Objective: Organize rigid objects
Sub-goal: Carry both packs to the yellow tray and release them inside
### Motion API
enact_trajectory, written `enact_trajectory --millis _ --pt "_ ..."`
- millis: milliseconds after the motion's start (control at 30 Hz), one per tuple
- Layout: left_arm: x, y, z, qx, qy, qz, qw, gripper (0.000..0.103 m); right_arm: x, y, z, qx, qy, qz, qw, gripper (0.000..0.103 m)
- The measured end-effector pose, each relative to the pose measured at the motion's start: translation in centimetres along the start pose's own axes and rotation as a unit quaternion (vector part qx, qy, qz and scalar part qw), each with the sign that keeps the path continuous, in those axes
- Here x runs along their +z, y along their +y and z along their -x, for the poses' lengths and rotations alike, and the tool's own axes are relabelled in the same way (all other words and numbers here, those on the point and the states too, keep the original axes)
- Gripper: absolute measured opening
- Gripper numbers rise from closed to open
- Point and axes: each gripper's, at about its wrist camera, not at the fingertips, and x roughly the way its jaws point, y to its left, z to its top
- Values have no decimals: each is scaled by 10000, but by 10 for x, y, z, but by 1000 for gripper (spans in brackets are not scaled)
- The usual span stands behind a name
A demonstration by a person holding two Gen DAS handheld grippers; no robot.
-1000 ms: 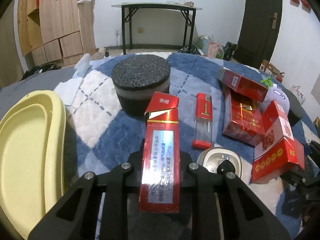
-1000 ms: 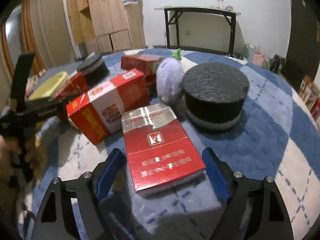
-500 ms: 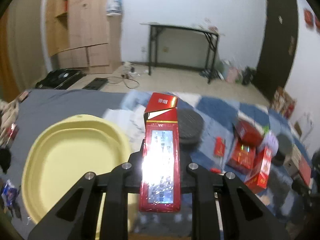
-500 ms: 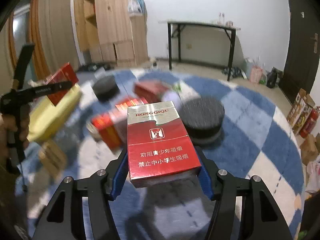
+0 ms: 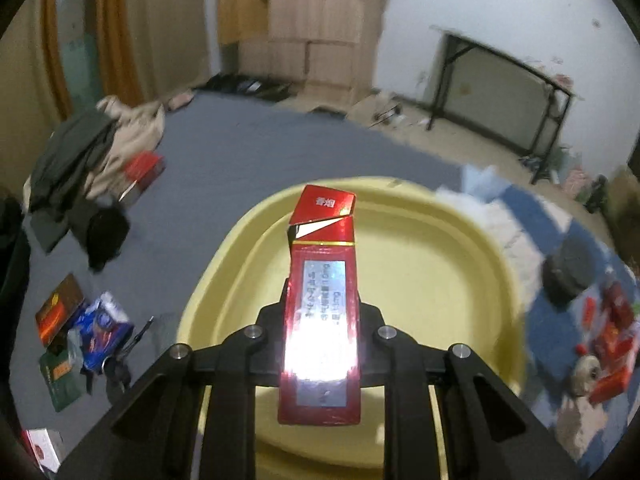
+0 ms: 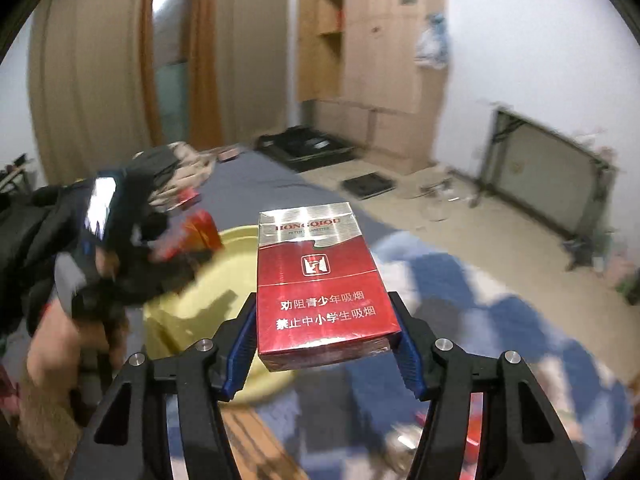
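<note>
Glossy red carton, smooth oval yellow basin

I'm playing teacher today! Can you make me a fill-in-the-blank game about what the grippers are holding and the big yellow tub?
1. The left gripper is shut on a slim red cigarette pack whose flip lid is ____.
2. Right below that pack sits a big plastic tub coloured ____.
3. The right gripper is shut on a wide red-and-silver cigarette pack between pads coloured ____.

Missing words: open; yellow; blue
</note>
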Motion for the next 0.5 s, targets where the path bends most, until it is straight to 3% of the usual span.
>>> enact_trajectory --millis 100,200,500 --pt "-1 11 -9 90 40 294 9995 23 -1 23 -55 155 355 145 9991 59" --pt "-8 10 -17 64 234 185 9995 23 -13 43 -106 133 892 340 9953 59" --pt "-19 11 -54 203 755 212 9967 23 -16 72 -182 60 1442 561 9879 58"
